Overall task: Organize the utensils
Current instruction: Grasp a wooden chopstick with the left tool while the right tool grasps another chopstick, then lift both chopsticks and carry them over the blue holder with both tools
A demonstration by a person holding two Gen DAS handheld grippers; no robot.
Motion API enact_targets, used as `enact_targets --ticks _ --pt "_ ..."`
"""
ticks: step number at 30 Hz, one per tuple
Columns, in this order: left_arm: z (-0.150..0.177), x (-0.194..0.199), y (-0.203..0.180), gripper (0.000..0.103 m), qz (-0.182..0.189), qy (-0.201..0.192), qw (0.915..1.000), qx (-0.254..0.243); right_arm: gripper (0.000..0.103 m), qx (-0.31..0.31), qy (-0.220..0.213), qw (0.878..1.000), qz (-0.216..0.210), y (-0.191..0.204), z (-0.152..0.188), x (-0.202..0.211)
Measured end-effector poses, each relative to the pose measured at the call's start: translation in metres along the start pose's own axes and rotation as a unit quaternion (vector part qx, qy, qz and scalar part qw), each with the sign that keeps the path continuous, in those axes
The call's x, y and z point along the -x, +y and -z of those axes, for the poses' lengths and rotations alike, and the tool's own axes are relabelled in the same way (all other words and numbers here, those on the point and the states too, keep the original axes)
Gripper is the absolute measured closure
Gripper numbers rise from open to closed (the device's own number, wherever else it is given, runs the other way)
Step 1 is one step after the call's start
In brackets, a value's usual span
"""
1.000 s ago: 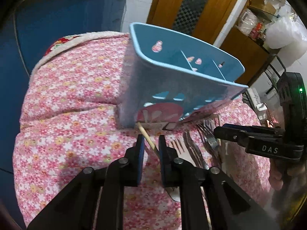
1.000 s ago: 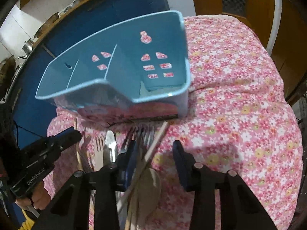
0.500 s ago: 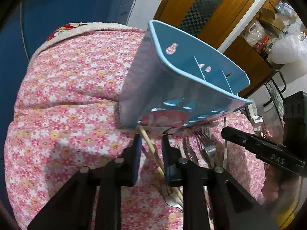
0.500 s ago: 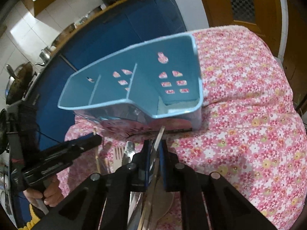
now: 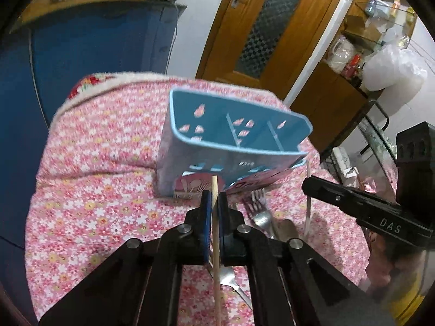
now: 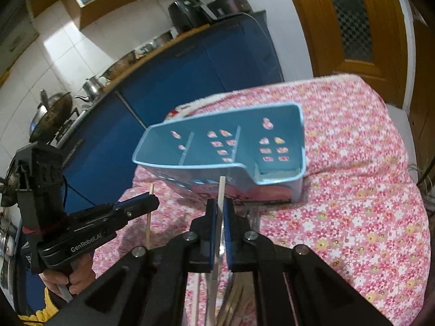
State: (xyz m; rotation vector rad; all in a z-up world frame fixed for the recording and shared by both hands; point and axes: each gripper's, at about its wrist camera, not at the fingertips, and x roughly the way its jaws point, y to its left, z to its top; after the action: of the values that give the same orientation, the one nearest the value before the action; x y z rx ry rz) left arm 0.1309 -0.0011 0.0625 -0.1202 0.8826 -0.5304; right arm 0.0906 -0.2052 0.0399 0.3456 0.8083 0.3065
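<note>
At centre frame, the left gripper pinched a thin wooden chopstick; the right gripper clamped a pale chopstick. Both sticks looked light, stiff, slippery; mid-shaft grips suited. The blue compartmented plastic holder stood behind.

I see open floral cloth left of the blue caddy; its three compartments gape upward, unobstructed. Forks crowd the cloth before its front wall
</note>
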Motion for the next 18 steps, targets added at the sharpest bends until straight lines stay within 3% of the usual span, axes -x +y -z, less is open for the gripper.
enact_targets --ticks 10,18 --pt "-0.006 0.053 -0.016 0.101 -0.020 -0.081 0.9963 -0.023 0.097 0.054 -0.077 0.995 0.015 0.030 -0.001 0.045" --pt "-0.020 0.071 -0.027 0.101 -0.038 -0.112 0.9927 -0.024 0.097 0.077 -0.120 0.990 0.016 0.043 -0.010 0.071"
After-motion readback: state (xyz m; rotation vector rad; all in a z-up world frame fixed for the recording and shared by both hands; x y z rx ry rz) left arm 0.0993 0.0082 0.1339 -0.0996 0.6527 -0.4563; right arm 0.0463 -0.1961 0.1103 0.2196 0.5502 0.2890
